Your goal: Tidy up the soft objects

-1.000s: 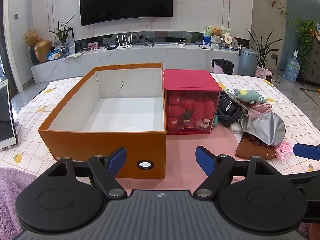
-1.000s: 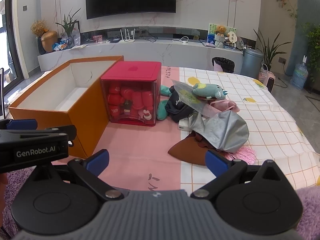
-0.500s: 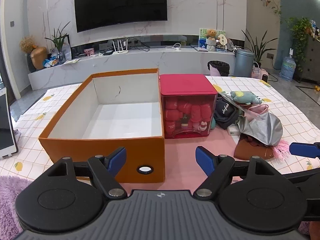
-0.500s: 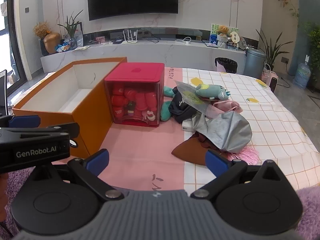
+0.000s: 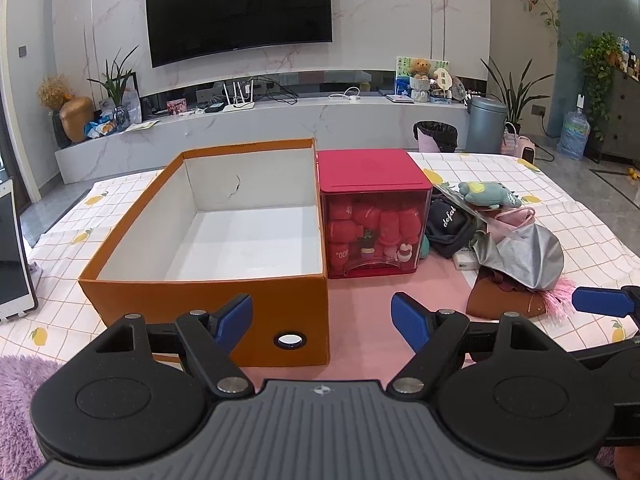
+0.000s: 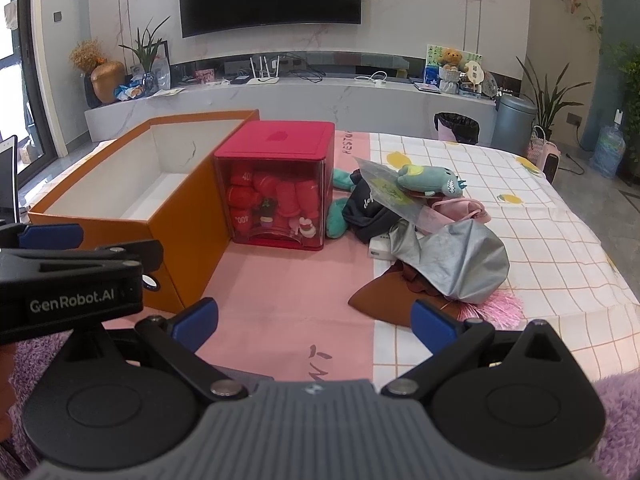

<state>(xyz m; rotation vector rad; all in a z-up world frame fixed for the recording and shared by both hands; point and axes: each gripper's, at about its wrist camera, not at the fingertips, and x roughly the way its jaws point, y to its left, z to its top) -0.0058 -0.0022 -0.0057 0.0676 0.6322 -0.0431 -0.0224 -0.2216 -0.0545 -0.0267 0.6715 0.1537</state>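
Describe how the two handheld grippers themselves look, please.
Both grippers, left and right, look alike: blue finger pads on black linkage arms with silver pivot pins, two round black discs, and a ribbed grey body. The left one's side reads "GenRobot.AI" in the right view.

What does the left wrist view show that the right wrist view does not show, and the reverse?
Only the left wrist view shows the whole white floor of the open orange cardboard box, with nothing in it. Only the right wrist view shows the teal plush limbs beside the red transparent storage cube and the full dark brown cloth. Both show the pile with the silver crumpled fabric and the teal plush toy, and jaws open on both grippers.
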